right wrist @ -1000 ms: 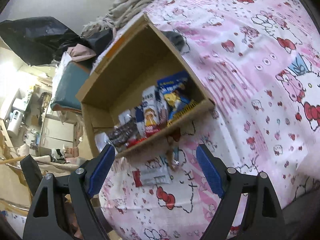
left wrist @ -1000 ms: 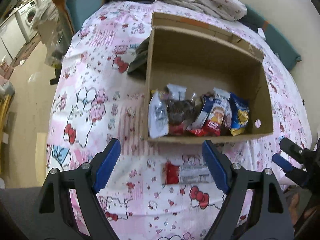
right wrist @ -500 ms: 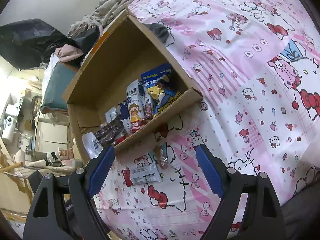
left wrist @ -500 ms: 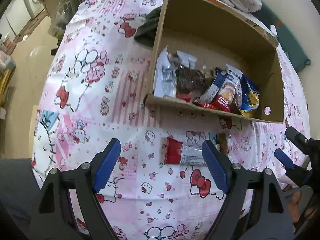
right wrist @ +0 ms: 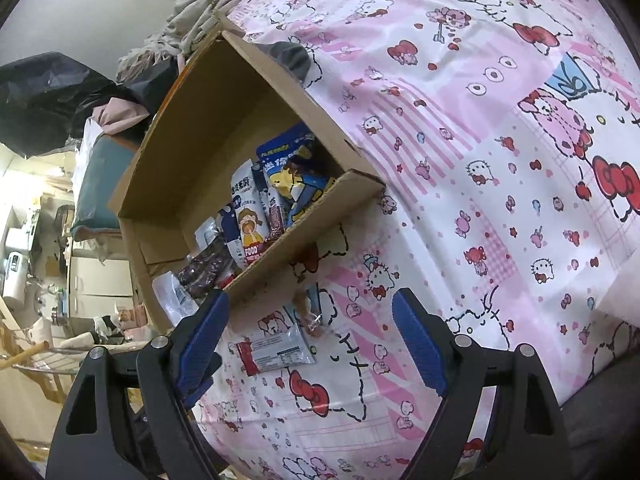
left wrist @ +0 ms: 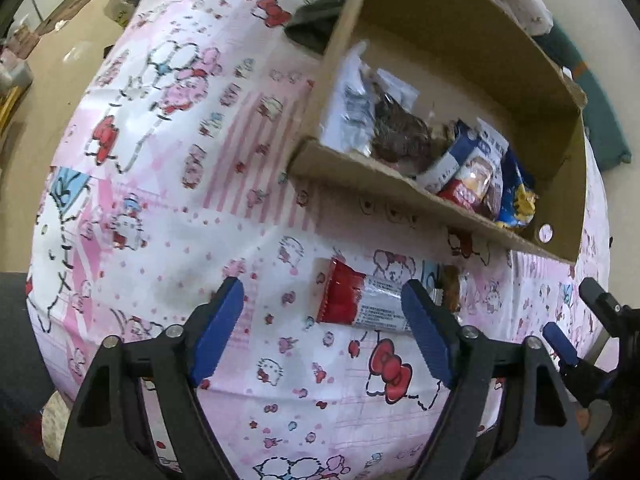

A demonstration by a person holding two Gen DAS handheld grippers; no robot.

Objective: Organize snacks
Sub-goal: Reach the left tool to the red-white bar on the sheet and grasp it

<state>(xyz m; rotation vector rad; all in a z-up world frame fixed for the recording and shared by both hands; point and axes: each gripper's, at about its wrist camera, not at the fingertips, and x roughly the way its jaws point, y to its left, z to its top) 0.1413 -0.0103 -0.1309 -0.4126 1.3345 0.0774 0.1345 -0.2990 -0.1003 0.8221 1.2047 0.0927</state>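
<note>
Two loose snacks lie on the pink cartoon-print bedsheet [left wrist: 168, 184], outside the open brown cardboard box [left wrist: 448, 60] where the other packets stand.

From the left wrist: the left gripper [left wrist: 322, 330] points steeply down at the sheet, released, its blue jaws having just narrowed a little with nothing between them. The flat red-and-silver foil snack packet [left wrist: 362, 300] lies just ahead of the tips, toward the right jaw, whose pad overlaps its silver end in this view. Beyond that jaw lies a small brown snack in a clear wrapper [left wrist: 451, 286], close to the box's near wall. To pick the foil packet up well, I would judge the tongs should shift toward the right jaw's side until the packet sits centred, then straddle its narrow width, since it lies flat on soft cloth. At the right edge, part of the right gripper [left wrist: 576, 332] shows.

From the right wrist: the right gripper [right wrist: 310, 336] hovers unclenched and empty, with both loose snacks between and just beyond its jaws.

Hard to make out: the left view is blurred around the box. The packet's silver end is hidden there, the box's near wall covers the lower parts of the stored packets, and the brown snack's kind is unclear.
</note>
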